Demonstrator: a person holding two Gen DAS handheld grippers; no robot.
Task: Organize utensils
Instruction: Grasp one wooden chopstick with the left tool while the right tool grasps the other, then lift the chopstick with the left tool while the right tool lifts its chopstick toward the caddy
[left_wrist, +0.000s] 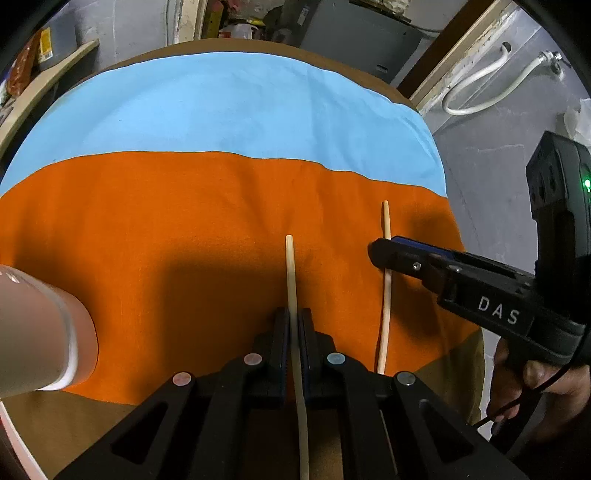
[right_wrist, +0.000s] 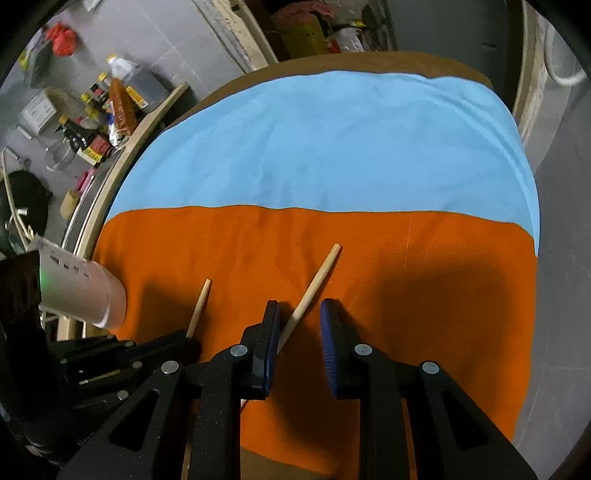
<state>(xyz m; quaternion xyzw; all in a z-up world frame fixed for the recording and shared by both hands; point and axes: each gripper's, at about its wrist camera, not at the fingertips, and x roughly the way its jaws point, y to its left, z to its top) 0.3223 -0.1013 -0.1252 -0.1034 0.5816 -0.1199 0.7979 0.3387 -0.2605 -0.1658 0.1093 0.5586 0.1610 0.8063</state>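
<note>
Two pale wooden chopsticks are over the orange cloth (left_wrist: 147, 240). My left gripper (left_wrist: 294, 317) is shut on one chopstick (left_wrist: 290, 266), which runs back between its fingers. The other chopstick (left_wrist: 386, 295) lies flat to the right, with my right gripper (left_wrist: 380, 251) over its middle. In the right wrist view that chopstick (right_wrist: 317, 280) slants between the fingers of the right gripper (right_wrist: 300, 314), close to the left pad; the jaws stand apart and open. The left gripper (right_wrist: 177, 343) shows there holding its chopstick (right_wrist: 199, 306). A whitish slotted cup (right_wrist: 85, 291) lies on its side at the left.
A blue cloth (right_wrist: 332, 140) covers the far half of the round table. A curved wooden shelf edge with several bottles (right_wrist: 118, 103) is beyond the table's left rim. The table drops off at the right, where a hand (left_wrist: 539, 376) holds the right gripper's handle.
</note>
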